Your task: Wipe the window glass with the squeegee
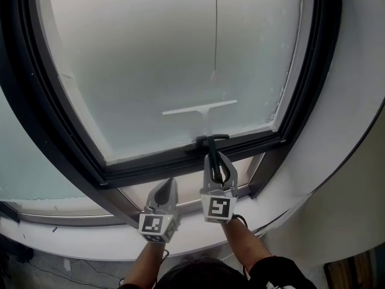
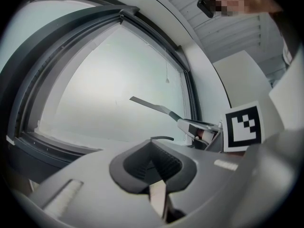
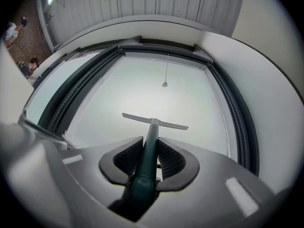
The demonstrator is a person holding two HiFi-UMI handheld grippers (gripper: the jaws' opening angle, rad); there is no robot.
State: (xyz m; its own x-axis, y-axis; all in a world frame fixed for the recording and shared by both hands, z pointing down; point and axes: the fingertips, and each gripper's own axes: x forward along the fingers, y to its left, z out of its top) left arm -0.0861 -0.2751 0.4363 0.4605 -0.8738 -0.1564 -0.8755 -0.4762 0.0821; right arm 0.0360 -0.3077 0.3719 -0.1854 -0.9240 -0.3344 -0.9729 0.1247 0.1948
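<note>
The squeegee's pale blade (image 1: 200,108) lies flat against the lower part of the frosted window glass (image 1: 150,59), tilted slightly up to the right. Its dark green handle (image 1: 210,142) runs down into my right gripper (image 1: 218,160), which is shut on it. In the right gripper view the handle (image 3: 146,163) passes between the pads, and the blade (image 3: 155,121) rests on the glass ahead. My left gripper (image 1: 165,188) hangs lower left of the right one, below the window frame, shut on nothing. Seen from the left gripper view, its jaws (image 2: 153,164) are closed, with the blade (image 2: 151,104) off to the right.
A dark window frame (image 1: 180,161) rims the glass, and a second pane (image 1: 24,173) lies to the left. A thin pull cord (image 1: 216,29) hangs in front of the glass above the blade. A white curved wall (image 1: 355,119) stands at right, with a white sill (image 1: 90,239) below.
</note>
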